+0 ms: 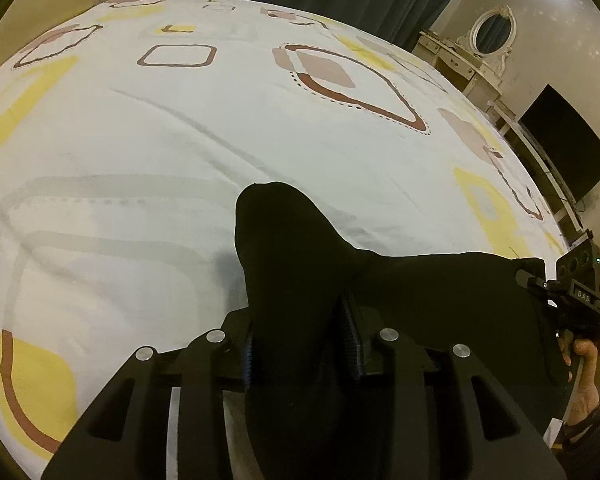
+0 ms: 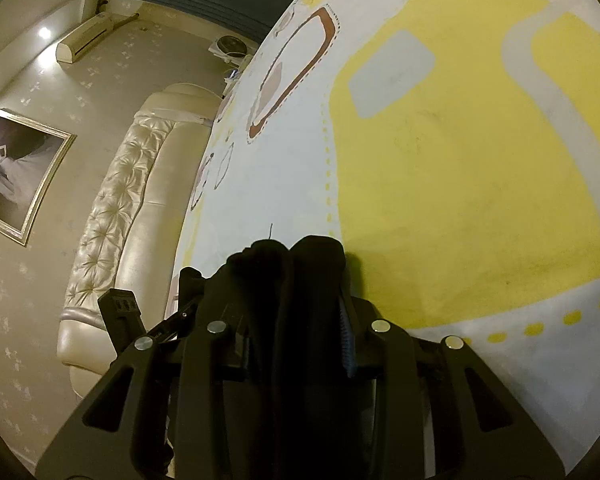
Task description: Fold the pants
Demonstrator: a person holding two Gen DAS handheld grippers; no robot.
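The left gripper (image 1: 296, 344) has its jaws closed on a bunch of the black pants (image 1: 420, 296). The cloth pokes up past its fingers and stretches to the right, above the bed (image 1: 180, 128). At the far right end the right gripper (image 1: 540, 280) seems to hold the other part. In the right wrist view, the right gripper (image 2: 300, 320) has its jaws closed on a thick fold of pants (image 2: 300, 264), near a big yellow patch on the sheet. A headboard (image 2: 132, 216) stands on the left

patterned bedsheet (image 1: 220, 120) (cream headboard (image 2: 112, 216) behind)
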